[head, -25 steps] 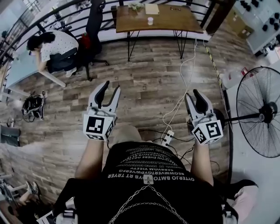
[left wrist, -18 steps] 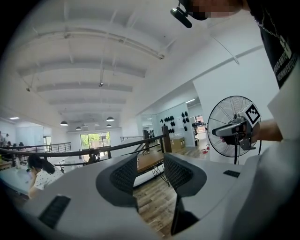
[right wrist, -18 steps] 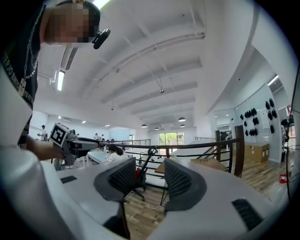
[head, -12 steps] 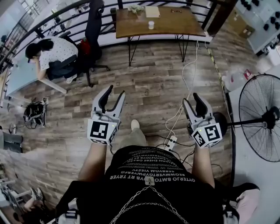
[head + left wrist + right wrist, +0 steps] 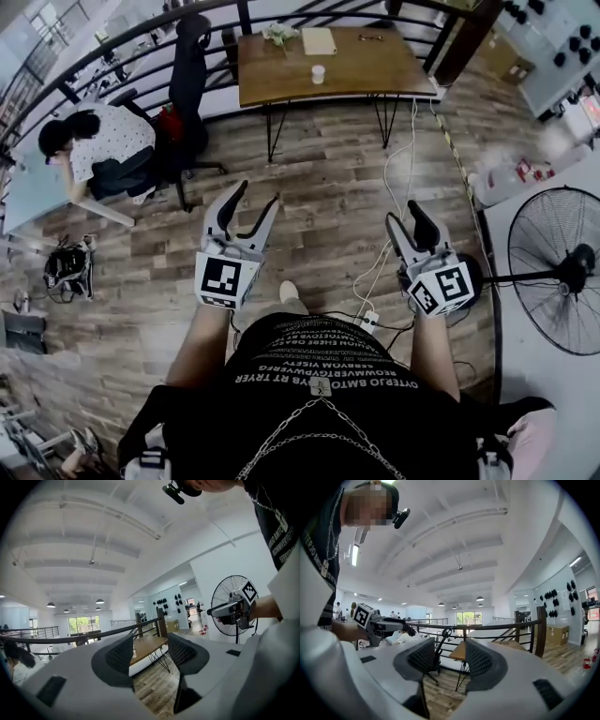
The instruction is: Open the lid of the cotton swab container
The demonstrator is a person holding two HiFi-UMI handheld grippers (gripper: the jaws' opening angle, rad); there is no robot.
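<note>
A small white round container (image 5: 318, 73) stands on a wooden table (image 5: 366, 66) far ahead, beyond both grippers; I cannot make out its lid. My left gripper (image 5: 253, 194) is held in the air over the plank floor, its jaws opening with nothing between them. My right gripper (image 5: 403, 214) is level with it at the right, open and empty. In the left gripper view the dark pads (image 5: 121, 657) frame the distant table (image 5: 149, 645). In the right gripper view the jaws (image 5: 449, 660) stand apart with only floor and railing behind.
A person (image 5: 98, 136) sits bent over a light desk at the left, next to a black office chair (image 5: 192, 70). A standing fan (image 5: 558, 272) is at the right. A white cable and a power strip (image 5: 367, 322) lie on the floor. A dark railing runs behind the table.
The left jaws have spread wider and the right jaws a little. The view has shifted, and the table and seated person sit lower in the frame.
</note>
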